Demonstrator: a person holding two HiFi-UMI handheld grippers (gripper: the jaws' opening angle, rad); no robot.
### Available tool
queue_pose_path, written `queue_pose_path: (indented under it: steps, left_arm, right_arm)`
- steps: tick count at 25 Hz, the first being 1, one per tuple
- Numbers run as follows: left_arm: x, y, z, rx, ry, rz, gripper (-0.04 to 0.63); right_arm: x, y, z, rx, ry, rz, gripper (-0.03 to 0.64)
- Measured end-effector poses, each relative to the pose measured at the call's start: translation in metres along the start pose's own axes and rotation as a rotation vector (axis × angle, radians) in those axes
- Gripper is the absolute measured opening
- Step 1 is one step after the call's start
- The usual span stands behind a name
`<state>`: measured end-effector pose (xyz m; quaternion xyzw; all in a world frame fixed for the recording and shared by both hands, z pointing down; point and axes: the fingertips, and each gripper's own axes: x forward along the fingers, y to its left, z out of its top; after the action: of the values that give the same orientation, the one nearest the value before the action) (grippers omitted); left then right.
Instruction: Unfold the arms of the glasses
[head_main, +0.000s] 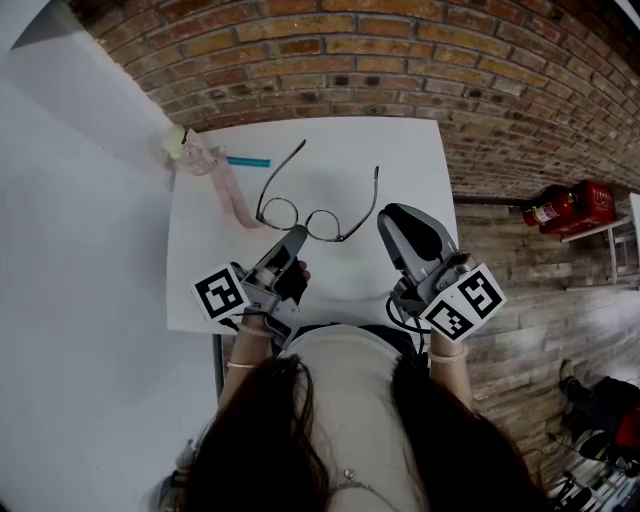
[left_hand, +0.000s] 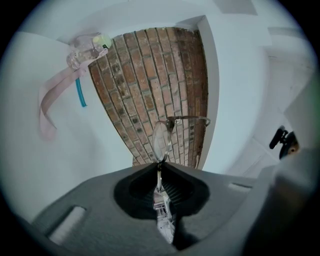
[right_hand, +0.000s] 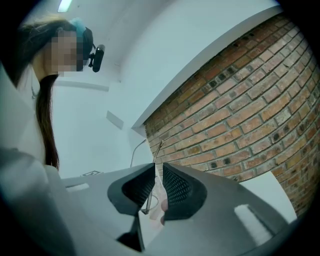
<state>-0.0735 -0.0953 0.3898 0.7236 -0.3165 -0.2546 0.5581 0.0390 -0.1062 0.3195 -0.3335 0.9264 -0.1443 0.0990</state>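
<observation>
Left gripper (head_main: 296, 236): its jaws are pressed together on the wire rim of the glasses (head_main: 323, 226), pinching it just below one lens (left_hand: 161, 142). That lens stands straight ahead of the jaw tips.

Right gripper (head_main: 385, 216): its jaws are nearly closed, pinching a thin arm (right_hand: 158, 150) of the glasses that pokes out just past their tips.

The glasses sit between the two grippers, over the white counter (head_main: 400, 150). Whether they touch it I cannot tell. Both arms appear already swung out.

To finish well, the left jaws should probably hold the rim steady while the right jaws ease the arm to its stop. They should not twist the hinge or squeeze the wire hard.

Counted: one pair of glasses, with two lenses and two arms. Far beyond the left jaws lie one pink strap (head_main: 230, 195) and one teal stick (head_main: 247, 161).
</observation>
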Motion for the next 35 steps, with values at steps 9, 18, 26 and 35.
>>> queue_pose_path:
  steps: [9, 18, 26, 35]
  left_arm:
    - [-0.004, 0.002, 0.008, -0.011, -0.017, -0.017, 0.023]
    - [-0.005, -0.001, 0.009, -0.028, -0.027, -0.034, 0.023]
    - [-0.006, 0.001, 0.011, -0.041, -0.023, -0.046, 0.023]
    - [-0.002, 0.000, 0.011, -0.063, -0.015, -0.063, 0.023]
  right_arm:
    - [-0.002, -0.013, -0.008, -0.017, 0.018, -0.062, 0.043]
    - [-0.005, -0.030, -0.033, -0.077, 0.112, -0.153, 0.037]
    - [-0.002, -0.036, -0.055, -0.116, 0.173, -0.181, 0.006]
    - [-0.002, -0.043, -0.070, -0.138, 0.226, -0.214, 0.005]
